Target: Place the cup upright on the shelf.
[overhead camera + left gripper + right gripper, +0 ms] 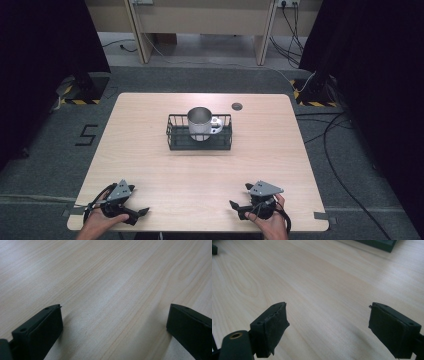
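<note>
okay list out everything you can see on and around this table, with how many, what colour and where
table: one, light wood, centre of the high view
wire basket: one, black, middle of the table
mug: one, silver metal, upright inside the basket, handle to the right
round cap: one, dark grey, set in the tabletop behind the basket
floor marking: one, black, left of the table
left hand-held gripper: one, black, near left edge, jaws open
right hand-held gripper: one, black, near right edge, jaws open

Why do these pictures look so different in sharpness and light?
High view: even light, dark curtains at the sides, a soft sheen on the shiny metal mug. Left gripper view: the pale wooden table blurs far off. Right gripper view: the black padded tool looks dim.
</note>
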A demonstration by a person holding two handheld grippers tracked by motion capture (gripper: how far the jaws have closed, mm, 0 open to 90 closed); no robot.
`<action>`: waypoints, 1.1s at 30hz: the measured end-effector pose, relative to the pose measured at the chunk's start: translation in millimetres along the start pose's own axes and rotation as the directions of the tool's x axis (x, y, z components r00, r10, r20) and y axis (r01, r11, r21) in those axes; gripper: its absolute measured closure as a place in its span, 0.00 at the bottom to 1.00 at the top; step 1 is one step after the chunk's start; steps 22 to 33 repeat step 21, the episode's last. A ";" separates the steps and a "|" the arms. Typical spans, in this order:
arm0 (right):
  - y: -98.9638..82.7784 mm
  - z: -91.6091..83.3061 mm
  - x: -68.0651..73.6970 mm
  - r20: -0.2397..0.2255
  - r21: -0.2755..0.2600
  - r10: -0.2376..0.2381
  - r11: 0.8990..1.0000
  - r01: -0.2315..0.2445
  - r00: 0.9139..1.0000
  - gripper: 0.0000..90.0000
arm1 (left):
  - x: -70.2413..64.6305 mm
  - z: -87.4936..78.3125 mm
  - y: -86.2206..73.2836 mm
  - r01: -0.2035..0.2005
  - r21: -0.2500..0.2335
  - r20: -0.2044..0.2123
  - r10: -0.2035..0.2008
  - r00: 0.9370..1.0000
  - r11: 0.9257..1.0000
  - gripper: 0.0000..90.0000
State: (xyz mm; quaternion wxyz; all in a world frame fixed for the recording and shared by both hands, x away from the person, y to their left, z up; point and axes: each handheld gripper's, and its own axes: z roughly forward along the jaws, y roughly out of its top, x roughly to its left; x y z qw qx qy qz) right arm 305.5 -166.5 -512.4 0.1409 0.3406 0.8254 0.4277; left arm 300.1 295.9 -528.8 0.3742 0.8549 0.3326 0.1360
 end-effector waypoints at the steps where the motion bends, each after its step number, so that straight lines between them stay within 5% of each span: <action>1: -0.7 -0.2 0.4 0.000 0.007 0.000 1.000 0.000 1.000 0.17 | 0.0 0.0 0.0 0.000 0.000 -0.001 0.000 1.000 1.000 0.00; 13: -8.7 3.3 1.0 0.035 0.106 -0.002 0.994 -0.002 0.999 0.17 | -0.2 -0.1 -0.1 0.000 0.000 -0.001 0.000 1.000 1.000 0.00; 19: -8.8 4.7 3.7 0.049 0.124 -0.045 0.992 0.039 0.998 0.15 | -0.3 0.0 -0.2 0.000 -0.001 -0.001 0.000 1.000 1.000 0.00; 33: -8.8 4.8 4.2 0.047 0.126 -0.046 0.991 0.039 0.998 0.14 | -0.4 0.0 -0.2 0.000 -0.001 -0.001 0.000 1.000 1.000 0.00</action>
